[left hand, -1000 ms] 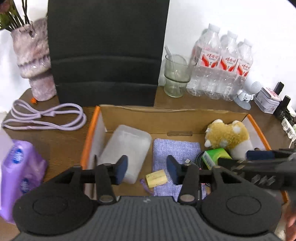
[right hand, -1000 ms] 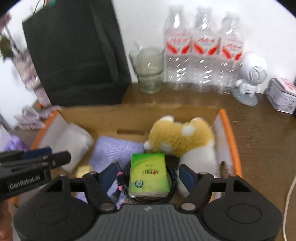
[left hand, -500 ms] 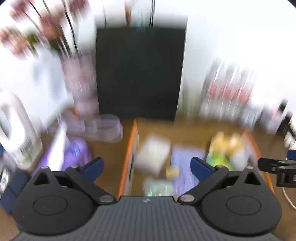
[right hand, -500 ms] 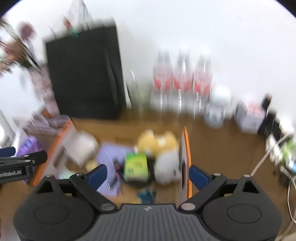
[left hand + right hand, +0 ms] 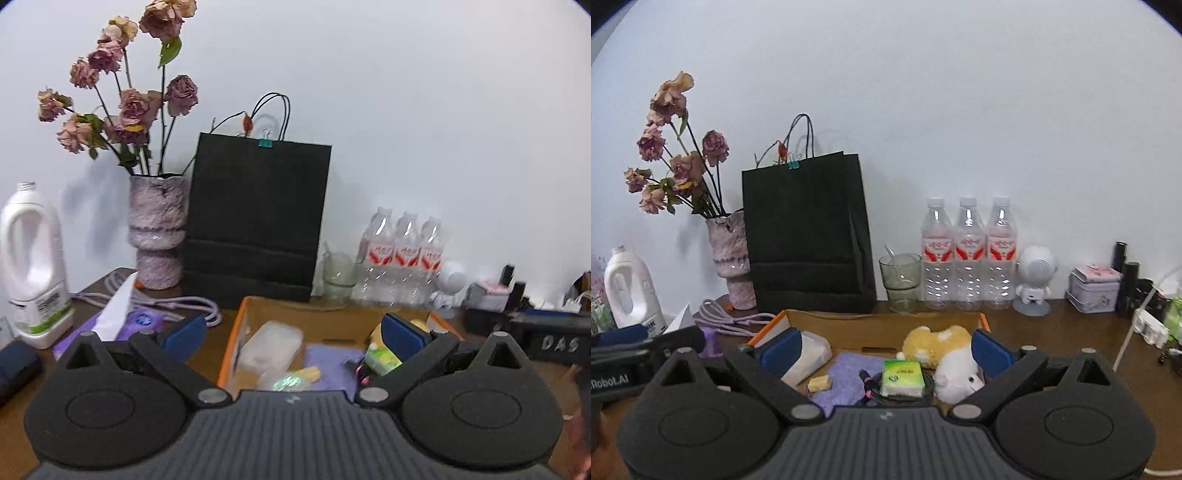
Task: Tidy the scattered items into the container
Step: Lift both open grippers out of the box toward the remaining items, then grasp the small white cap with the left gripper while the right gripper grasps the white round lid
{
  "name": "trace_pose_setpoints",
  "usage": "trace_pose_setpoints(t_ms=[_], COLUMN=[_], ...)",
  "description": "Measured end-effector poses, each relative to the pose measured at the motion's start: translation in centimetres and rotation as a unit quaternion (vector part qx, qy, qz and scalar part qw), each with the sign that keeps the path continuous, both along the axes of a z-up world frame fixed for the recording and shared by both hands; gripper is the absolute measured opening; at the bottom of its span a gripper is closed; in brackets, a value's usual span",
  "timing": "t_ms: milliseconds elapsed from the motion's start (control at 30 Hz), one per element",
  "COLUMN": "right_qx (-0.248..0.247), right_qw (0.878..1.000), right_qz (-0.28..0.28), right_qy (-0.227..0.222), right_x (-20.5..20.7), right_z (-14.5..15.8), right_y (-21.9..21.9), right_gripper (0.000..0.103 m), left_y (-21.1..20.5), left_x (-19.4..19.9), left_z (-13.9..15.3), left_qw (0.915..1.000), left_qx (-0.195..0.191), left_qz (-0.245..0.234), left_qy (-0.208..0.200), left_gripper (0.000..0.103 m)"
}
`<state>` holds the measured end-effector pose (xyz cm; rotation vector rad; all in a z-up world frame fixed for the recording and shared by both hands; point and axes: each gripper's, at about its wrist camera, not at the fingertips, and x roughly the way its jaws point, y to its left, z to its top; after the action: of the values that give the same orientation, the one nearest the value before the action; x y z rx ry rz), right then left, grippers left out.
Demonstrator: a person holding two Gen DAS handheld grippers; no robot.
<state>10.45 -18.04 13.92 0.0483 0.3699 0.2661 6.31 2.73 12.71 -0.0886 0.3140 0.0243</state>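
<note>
The cardboard box (image 5: 332,318) with orange edges holds a clear plastic tub (image 5: 271,345), a purple cloth (image 5: 332,360), a small yellow block (image 5: 308,373), a green tissue pack (image 5: 903,376) on a black cable coil (image 5: 925,390), and a yellow-and-white plush toy (image 5: 938,343). My left gripper (image 5: 291,334) hangs back from the box's near side, open and empty. My right gripper (image 5: 885,350) is likewise back from the box (image 5: 886,322); its jaws are opening, with nothing between them. Each gripper shows at the edge of the other's view.
Behind the box stand a black paper bag (image 5: 809,236), a vase of dried roses (image 5: 157,232), a glass (image 5: 901,280), three water bottles (image 5: 967,254) and a white robot figure (image 5: 1034,280). Left of the box lie a purple cord (image 5: 177,304), purple tissue pack (image 5: 142,321) and white jug (image 5: 31,266).
Both grippers have drawn back and up from inside the box, tilting toward level, and their jaws have spread wide. The green pack and yellow block stay in the box.
</note>
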Motion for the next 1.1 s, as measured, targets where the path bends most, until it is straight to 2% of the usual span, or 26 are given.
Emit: trace_pose_setpoints(t_ms=[100, 233, 367, 500, 667, 867, 967, 1000, 1033, 1100], right_qx=[-0.001, -0.006, -0.021, -0.014, -0.014, -0.027, -0.018, -0.015, -0.012, -0.016], right_qw=[1.0, 1.0, 0.999, 0.998, 0.995, 0.996, 0.995, 0.995, 0.995, 0.995], right_qz=[0.0, 0.02, 0.015, 0.021, 0.026, 0.02, 0.015, 0.014, 0.013, 0.012], right_qy=[-0.012, -0.005, 0.034, 0.063, 0.092, 0.085, 0.092, 0.095, 0.097, 0.099], right_x=[-3.6, -9.2, -13.6, -18.2, -22.2, -22.7, -21.7, -21.4, -21.2, -20.9], right_z=[-1.2, -4.7, -8.9, -11.4, -13.4, -13.3, -13.1, -13.1, -13.1, -13.0], right_y=[-0.3, -0.8, -1.0, -1.6, -2.5, -2.7, -2.9, -3.0, -3.0, -2.9], right_gripper=[0.099, 0.099, 0.099, 0.099, 0.098, 0.095, 0.093, 0.093, 0.093, 0.093], left_y=[-0.3, -0.3, -0.4, -1.0, -0.9, -1.0, -1.5, -1.8, -2.3, -3.1], left_x=[-2.7, -8.1, -13.2, -17.8, -20.5, -18.3, -14.4, -12.7, -10.8, -7.3], left_z=[-1.6, -5.1, -8.5, -10.5, -11.4, -11.3, -10.6, -10.5, -10.5, -10.8], left_qw=[0.9993, 0.9988, 0.9971, 0.9967, 0.996, 0.9943, 0.9946, 0.9946, 0.9941, 0.9922], left_qx=[0.026, 0.003, -0.028, 0.003, 0.003, 0.007, 0.011, 0.017, 0.027, 0.032], left_qz=[0.018, 0.037, 0.042, 0.054, 0.043, 0.026, -0.007, -0.018, -0.021, -0.034], left_qy=[0.018, 0.031, 0.057, 0.061, 0.079, 0.103, 0.103, 0.101, 0.102, 0.115], left_gripper=[0.103, 0.103, 0.103, 0.103, 0.103, 0.103, 0.095, 0.084, 0.069, 0.058])
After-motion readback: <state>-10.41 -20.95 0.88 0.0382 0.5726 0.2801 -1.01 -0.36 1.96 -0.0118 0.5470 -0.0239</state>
